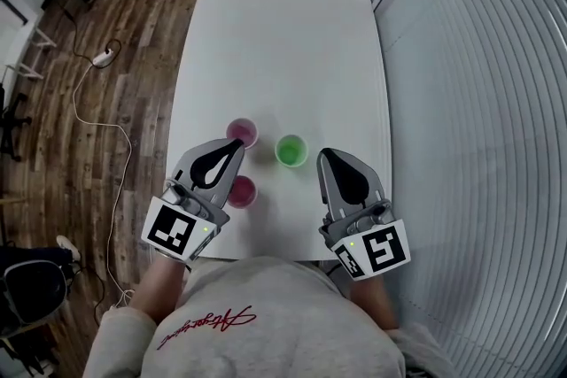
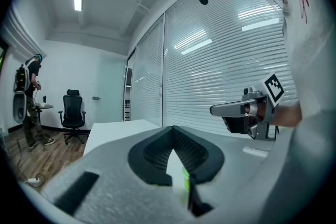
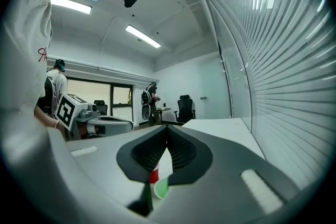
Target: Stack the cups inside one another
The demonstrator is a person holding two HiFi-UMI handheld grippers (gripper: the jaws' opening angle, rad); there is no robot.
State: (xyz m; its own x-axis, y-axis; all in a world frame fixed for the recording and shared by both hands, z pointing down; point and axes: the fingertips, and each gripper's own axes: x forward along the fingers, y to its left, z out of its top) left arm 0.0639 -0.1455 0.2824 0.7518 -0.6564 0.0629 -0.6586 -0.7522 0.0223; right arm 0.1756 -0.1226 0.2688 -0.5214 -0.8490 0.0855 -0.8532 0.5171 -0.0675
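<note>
Pink plastic cup (image 1: 241, 130), darker pink cup (image 1: 243, 192) & green cup (image 1: 291, 151) are stood apart on long white table (image 1: 283, 31); L gripper (image 1: 236, 144) & R gripper (image 1: 323, 154) are held shut, empty.

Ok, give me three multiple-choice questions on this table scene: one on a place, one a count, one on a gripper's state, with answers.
1. Where does the green cup stand? A) on the table, right of the far pink cup; B) on the floor; C) inside a pink cup.
2. How many cups are on the table? A) two; B) three; C) five.
3. What state is the right gripper in? A) wide open; B) shut on the green cup; C) shut, holding nothing.
Answers: A, it stands alone on the white top; B, green, far pink, near pink cup; C, its jaws meet, gripping nothing.
</note>
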